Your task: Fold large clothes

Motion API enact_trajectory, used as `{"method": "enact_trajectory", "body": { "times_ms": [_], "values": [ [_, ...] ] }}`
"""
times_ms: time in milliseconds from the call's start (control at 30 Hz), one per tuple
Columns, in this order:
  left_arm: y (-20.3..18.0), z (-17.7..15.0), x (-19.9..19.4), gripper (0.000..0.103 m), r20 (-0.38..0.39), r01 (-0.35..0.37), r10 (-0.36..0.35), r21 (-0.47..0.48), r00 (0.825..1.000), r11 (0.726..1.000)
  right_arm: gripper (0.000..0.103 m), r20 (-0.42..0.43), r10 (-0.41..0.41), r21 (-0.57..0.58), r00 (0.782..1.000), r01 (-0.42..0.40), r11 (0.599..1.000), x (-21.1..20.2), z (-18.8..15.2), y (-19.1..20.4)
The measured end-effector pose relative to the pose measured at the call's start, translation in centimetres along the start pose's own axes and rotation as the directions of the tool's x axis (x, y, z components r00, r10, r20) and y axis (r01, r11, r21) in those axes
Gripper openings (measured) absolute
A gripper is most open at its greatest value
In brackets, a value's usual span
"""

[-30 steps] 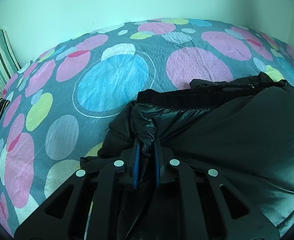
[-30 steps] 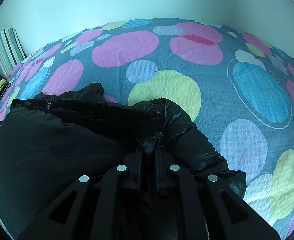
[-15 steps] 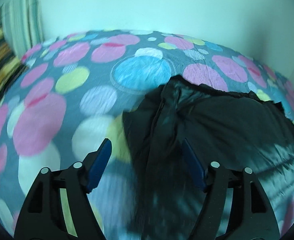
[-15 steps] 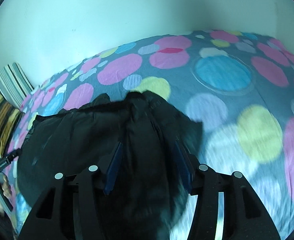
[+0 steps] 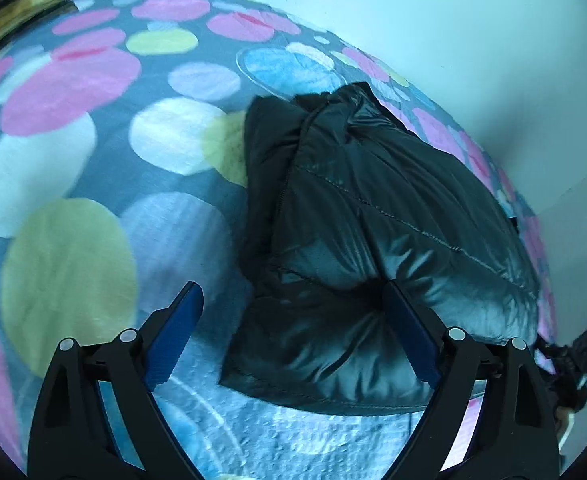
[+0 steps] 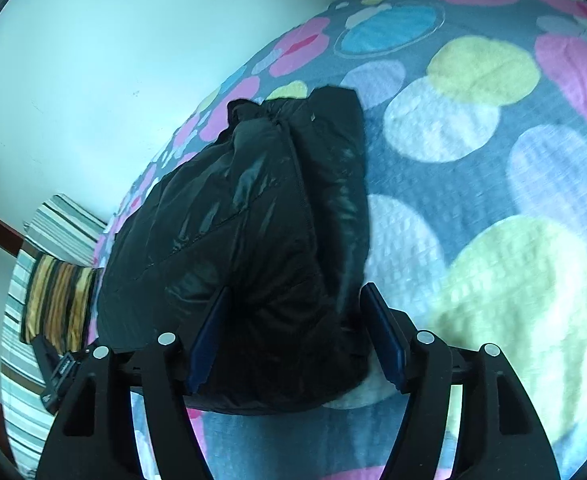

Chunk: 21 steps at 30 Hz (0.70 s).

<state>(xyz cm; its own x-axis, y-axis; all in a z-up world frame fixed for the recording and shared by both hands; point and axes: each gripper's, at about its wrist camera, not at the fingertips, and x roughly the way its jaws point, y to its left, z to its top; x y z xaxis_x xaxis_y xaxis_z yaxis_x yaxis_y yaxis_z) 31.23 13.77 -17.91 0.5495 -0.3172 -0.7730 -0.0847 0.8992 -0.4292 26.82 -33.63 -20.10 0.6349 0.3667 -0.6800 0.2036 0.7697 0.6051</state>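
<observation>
- The black puffer jacket [image 5: 373,216] lies folded into a thick, rounded bundle on the bed — glossy, quilted fabric with stitched seam lines running across its top panel and soft creases catching the light.
- In the right wrist view the same jacket [image 6: 245,240] shows a narrower side layer folded along its right edge, with a bunched, gathered end at the far side.
- The bedspread [image 5: 93,168] is a grey, waffle-textured cloth printed with large overlapping circles in pink, blue, pale yellow-green and white.
- The left gripper [image 5: 293,332] has its jaws wide apart, blue pads facing inward, hovering over the near left corner of the jacket and gripping nothing.
- The right gripper [image 6: 297,336] likewise has its jaws spread apart over the near edge of the bundle — no fabric pinched between them.
- Striped pillows [image 6: 57,292] in brown, yellow, white and green sit past the jacket's left side by the plain pale wall [image 6: 113,60].
- The other gripper's black body [image 6: 55,376] shows at the left edge of the right wrist view.
</observation>
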Motion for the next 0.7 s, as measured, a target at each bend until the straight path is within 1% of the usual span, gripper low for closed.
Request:
{"method": "enact_trajectory", "body": {
  "times_ms": [33, 67, 100, 133, 167, 200, 233, 267, 300, 333, 367, 467, 600, 700],
  "values": [
    [0.1, 0.0, 0.3, 0.091, -0.006, 0.019, -0.019, -0.014, 1.0, 1.0, 0.066, 0.0, -0.005, -0.003, 1.0, 0.005, 1.0, 0.4, 0.0, 0.1],
    [0.2, -0.1, 0.7, 0.086, -0.007, 0.033, -0.034, -0.023, 0.999, 0.999, 0.065, 0.005, -0.014, -0.014, 1.0, 0.014, 1.0, 0.6, -0.1, 0.4],
    [0.1, -0.2, 0.9, 0.08, -0.01, 0.053, -0.053, -0.015, 0.999, 0.998, 0.057, 0.01, -0.013, -0.022, 1.0, 0.013, 1.0, 0.6, -0.2, 0.5],
    [-0.2, -0.4, 1.1, 0.066, -0.011, 0.077, -0.077, -0.004, 0.997, 0.997, 0.051, 0.013, -0.015, -0.029, 1.0, 0.015, 0.999, 0.6, -0.3, 0.7],
    [-0.5, -0.5, 1.0, 0.061, -0.004, 0.062, -0.062, 0.01, 0.998, 0.998, 0.047, 0.016, -0.018, -0.036, 1.0, 0.018, 0.999, 0.5, -0.3, 0.8],
    [-1.1, -0.6, 0.8, 0.056, 0.008, 0.047, -0.048, 0.047, 0.999, 0.998, 0.04, 0.024, -0.021, -0.049, 0.999, 0.022, 0.999, 0.4, -0.3, 1.1],
    [-1.6, -0.6, 0.5, 0.048, 0.016, 0.034, -0.035, 0.072, 0.999, 0.997, 0.034, 0.029, -0.022, -0.054, 0.999, 0.023, 0.998, 0.2, -0.4, 1.3],
    [-2.1, -0.7, 0.2, 0.041, 0.028, 0.017, -0.02, 0.097, 0.999, 0.995, 0.031, 0.037, -0.022, -0.055, 0.999, 0.024, 0.998, -0.1, -0.4, 1.5],
    [-2.4, -0.8, -0.1, 0.037, 0.036, 0.007, -0.011, 0.111, 0.999, 0.994, 0.027, 0.041, -0.019, -0.052, 0.999, 0.021, 0.998, -0.2, -0.5, 1.3],
    [-2.5, -0.8, -0.4, 0.031, 0.041, 0.004, -0.009, 0.115, 0.999, 0.993, 0.025, 0.045, -0.015, -0.047, 0.999, 0.018, 0.999, -0.5, -0.5, 1.4],
    [-2.7, -0.8, -0.7, 0.027, 0.047, 0.004, -0.01, 0.118, 0.999, 0.993, 0.024, 0.05, -0.014, -0.044, 0.999, 0.017, 0.999, -0.7, -0.6, 1.6],
    [-2.9, -1.1, -1.9, 0.022, 0.062, -0.002, -0.006, 0.127, 0.998, 0.992, 0.021, 0.063, -0.023, -0.05, 0.998, 0.027, 0.998, -1.8, -1.5, 1.9],
    [-2.9, -2.2, -3.7, 0.022, 0.067, -0.015, 0.006, 0.137, 0.998, 0.99, 0.02, 0.063, -0.023, -0.058, 0.998, 0.027, 0.998, -3.3, -2.4, 1.9],
    [-2.7, -3.6, -5.2, 0.022, 0.059, -0.024, 0.016, 0.142, 0.998, 0.99, 0.02, 0.05, -0.027, -0.069, 0.998, 0.03, 0.997, -4.9, -4.1, 1.8]
  ]
}}
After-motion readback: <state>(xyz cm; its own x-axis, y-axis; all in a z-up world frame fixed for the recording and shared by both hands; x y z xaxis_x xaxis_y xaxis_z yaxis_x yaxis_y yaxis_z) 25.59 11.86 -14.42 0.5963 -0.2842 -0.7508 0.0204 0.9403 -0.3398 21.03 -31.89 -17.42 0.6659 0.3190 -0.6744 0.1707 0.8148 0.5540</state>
